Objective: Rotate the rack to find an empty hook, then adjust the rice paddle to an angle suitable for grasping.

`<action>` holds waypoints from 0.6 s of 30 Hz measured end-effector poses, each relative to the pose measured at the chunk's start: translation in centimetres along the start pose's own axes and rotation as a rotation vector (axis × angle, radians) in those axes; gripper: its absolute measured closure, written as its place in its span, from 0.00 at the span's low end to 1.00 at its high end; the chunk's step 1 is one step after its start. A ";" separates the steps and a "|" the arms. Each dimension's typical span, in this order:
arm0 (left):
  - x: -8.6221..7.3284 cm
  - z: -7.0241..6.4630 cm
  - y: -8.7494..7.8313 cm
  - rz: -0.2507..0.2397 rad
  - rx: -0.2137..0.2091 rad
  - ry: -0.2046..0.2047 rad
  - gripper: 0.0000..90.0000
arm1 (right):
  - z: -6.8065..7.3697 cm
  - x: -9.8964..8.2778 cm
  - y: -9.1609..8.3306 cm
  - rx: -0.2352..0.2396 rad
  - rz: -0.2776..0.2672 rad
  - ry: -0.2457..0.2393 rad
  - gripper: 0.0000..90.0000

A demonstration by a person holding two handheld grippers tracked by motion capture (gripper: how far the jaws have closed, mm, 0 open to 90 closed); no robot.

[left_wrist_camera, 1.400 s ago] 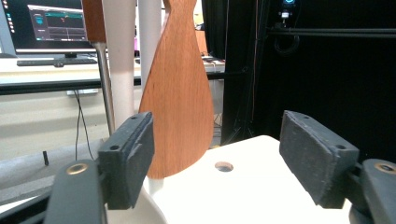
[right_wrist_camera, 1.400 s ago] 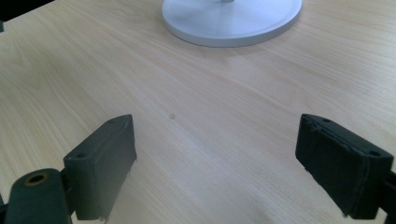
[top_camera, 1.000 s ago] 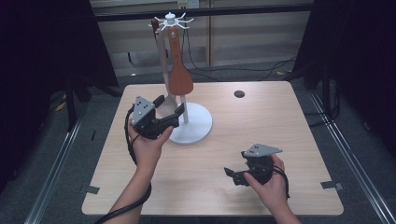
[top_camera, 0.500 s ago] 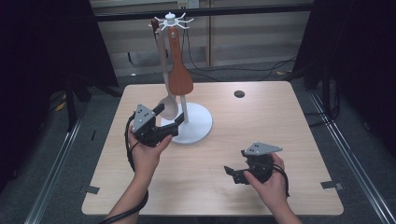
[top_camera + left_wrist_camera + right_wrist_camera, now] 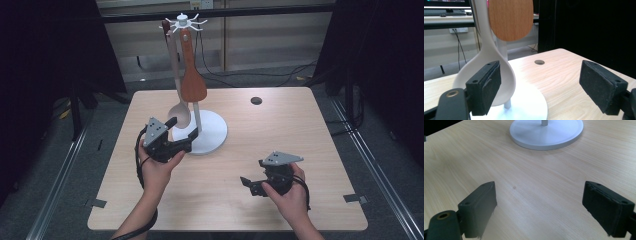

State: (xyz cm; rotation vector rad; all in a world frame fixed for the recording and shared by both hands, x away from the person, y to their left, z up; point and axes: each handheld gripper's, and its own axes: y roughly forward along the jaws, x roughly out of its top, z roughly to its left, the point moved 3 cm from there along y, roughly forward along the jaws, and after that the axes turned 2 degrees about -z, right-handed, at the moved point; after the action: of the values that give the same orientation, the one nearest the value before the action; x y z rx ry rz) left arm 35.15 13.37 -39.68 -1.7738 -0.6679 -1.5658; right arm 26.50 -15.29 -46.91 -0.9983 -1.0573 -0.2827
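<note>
With L gripper (image 5: 181,134) spread beside the pale spoon (image 5: 178,116) and R gripper (image 5: 249,184) spread over bare table (image 5: 300,130), we risk nudging the spoon off its stand (image 5: 210,137).

Evenly lit desk (image 5: 280,165) from overhead, dark unlit surroundings at both sides, soft short shadows under the hands, mild glare on the white stand base (image 5: 546,132), near tool pads slightly soft in both gripper views, background behind blurred

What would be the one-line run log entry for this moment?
left hand-held gripper: jaws just opening, empty, beside hanging cream plastic spoon | right hand-held gripper: open, empty | brown wooden spatula: hanging on white stand
</note>
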 end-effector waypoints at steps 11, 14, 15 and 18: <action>-1.3 0.0 -0.3 0.034 -0.025 0.010 0.18 | 0.1 0.0 0.1 0.002 0.001 -0.003 0.13; -1.5 0.2 -0.5 0.042 -0.023 0.016 0.18 | 0.0 0.1 0.1 0.000 -0.002 -0.001 0.13; -1.5 0.3 -0.5 0.048 -0.020 0.020 0.18 | 0.0 0.1 0.0 -0.001 -0.004 0.002 0.13; -1.6 0.2 -0.7 0.043 -0.027 0.017 0.18 | 0.1 0.1 0.1 0.001 -0.001 -0.005 0.13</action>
State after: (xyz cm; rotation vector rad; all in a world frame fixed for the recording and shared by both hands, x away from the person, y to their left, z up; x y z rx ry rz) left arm 34.49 14.10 -41.18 -1.7807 -0.5993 -1.5665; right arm 26.54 -15.18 -46.90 -0.9981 -1.0627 -0.2807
